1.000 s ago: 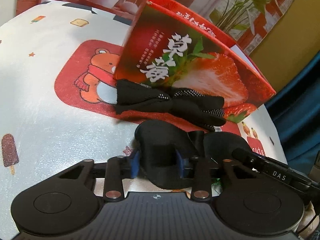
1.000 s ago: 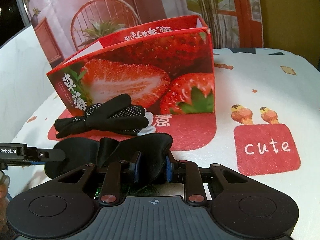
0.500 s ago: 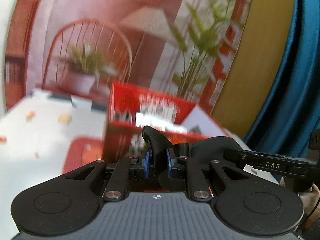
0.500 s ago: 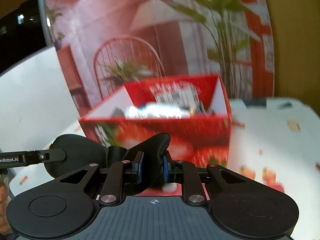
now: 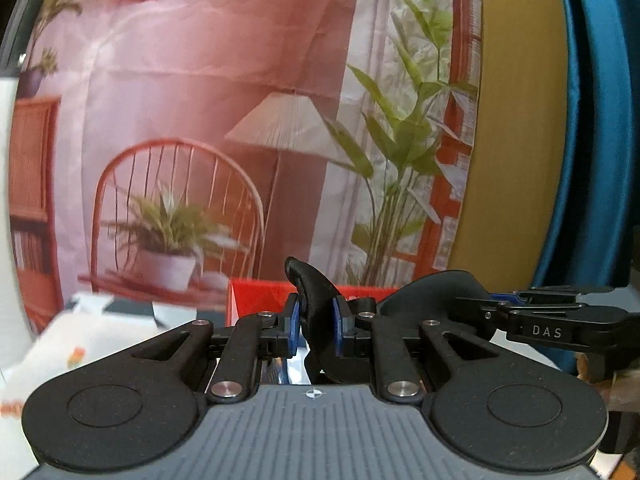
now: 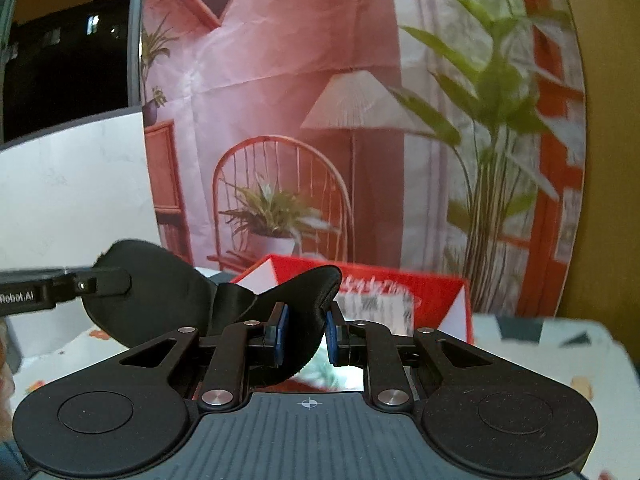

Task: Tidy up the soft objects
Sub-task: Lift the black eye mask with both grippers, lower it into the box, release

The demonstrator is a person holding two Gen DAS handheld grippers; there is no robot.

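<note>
Backdrop now fills view; both jaws have lifted the clamped eye mask (image 5: 316, 300) above the box (image 6: 400, 280).

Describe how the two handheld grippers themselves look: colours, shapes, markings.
Both are matte black: left gripper and right gripper have blue finger pads, silver pivot screws, round side discs and a ribbed grey base with a crosshair mark. White lettering runs along each finger's side.

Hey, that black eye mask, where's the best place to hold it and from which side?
Hold the black eye mask by its two padded eye cups, one tool on each outer end, coming in from the near edge. The narrow bridge between them is floppy, so the left tool and right tool, each pinching a cup, keep it spread.
</note>
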